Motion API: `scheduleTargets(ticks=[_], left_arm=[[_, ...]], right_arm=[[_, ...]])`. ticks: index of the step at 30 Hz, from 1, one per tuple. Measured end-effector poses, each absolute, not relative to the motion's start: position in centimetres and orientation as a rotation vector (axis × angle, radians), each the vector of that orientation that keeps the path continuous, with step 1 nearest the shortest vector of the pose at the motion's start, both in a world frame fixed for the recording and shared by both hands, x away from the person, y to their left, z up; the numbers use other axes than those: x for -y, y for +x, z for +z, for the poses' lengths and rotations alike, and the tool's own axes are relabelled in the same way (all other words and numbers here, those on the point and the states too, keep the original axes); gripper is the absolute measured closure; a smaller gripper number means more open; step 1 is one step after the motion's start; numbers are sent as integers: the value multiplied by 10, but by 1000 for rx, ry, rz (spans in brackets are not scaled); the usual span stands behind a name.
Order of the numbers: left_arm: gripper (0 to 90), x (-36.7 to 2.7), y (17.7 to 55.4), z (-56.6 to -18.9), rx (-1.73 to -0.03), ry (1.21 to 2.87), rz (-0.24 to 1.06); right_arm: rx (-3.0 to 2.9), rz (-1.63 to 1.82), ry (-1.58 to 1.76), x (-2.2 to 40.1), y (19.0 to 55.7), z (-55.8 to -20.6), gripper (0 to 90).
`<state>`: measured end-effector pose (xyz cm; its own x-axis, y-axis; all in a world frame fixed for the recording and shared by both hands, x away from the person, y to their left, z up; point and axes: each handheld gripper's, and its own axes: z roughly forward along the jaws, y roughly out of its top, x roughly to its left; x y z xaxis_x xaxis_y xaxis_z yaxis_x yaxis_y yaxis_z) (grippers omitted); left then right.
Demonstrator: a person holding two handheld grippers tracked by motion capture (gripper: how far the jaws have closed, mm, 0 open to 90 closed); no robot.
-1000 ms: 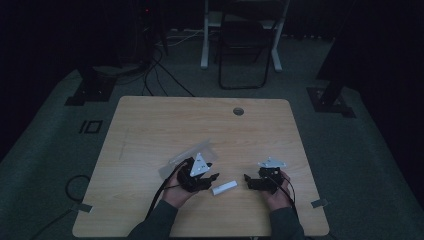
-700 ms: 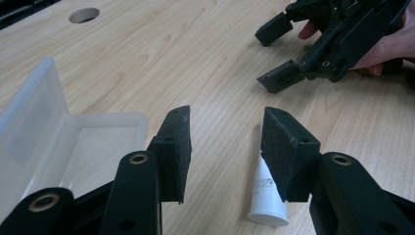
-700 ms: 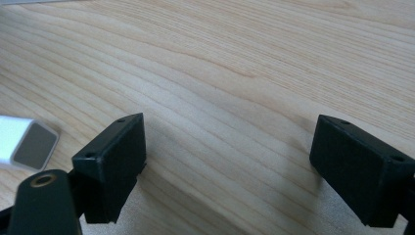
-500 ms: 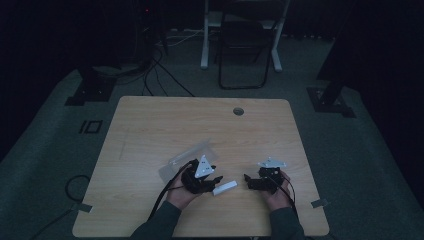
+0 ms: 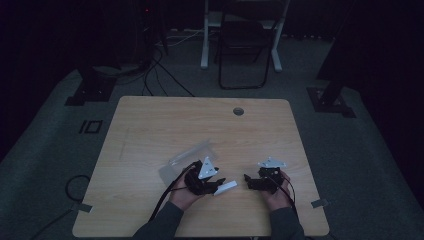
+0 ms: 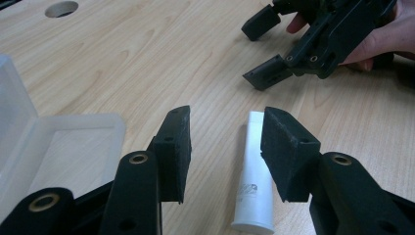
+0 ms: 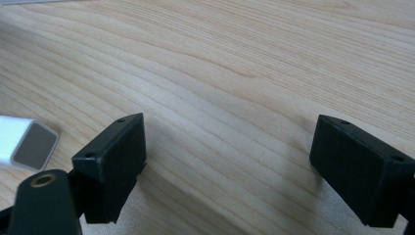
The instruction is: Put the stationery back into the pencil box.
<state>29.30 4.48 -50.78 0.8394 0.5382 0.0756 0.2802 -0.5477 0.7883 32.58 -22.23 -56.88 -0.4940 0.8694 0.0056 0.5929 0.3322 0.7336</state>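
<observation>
My left tongs (image 6: 225, 147) sit low over the pale wood-grain table (image 5: 165, 125), jaws standing well apart with nothing gripped. Between them, in the left gripper view, lies a small white plastic tube (image 6: 254, 181) flat on the table, its length running away from me; it lies closer to the right-hand jaw, and I cannot tell whether that pad touches it, while the other pad is clear of it. In the high view the same white tube (image 5: 225, 187) lies at the tip of the left tongs (image 5: 216, 184), in the gap between my two hands near the table's front edge. To the left of the jaws sits a clear, frosted plastic box with its lid swung open (image 6: 58, 147), empty as far as I can see; from above the box (image 5: 187, 157) lies just beyond my left hand (image 5: 182, 195). My right tongs (image 7: 227, 161) are also wide open and hold nothing, with bare wood between the jaws and the white tube's square end (image 7: 24, 144) off to their left. From above, the right tongs (image 5: 247, 179) point toward the tube, a little apart from it. A round cable hole (image 5: 238, 111) sits near the table's far edge.
</observation>
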Motion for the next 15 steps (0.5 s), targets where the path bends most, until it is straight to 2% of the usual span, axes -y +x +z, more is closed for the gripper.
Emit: scheduleTargets(ticks=[15], left_arm=[[546,-37,293,-515,-584,2197,372]], right_arm=[[-2214,971,1292,222,326,-569,133]])
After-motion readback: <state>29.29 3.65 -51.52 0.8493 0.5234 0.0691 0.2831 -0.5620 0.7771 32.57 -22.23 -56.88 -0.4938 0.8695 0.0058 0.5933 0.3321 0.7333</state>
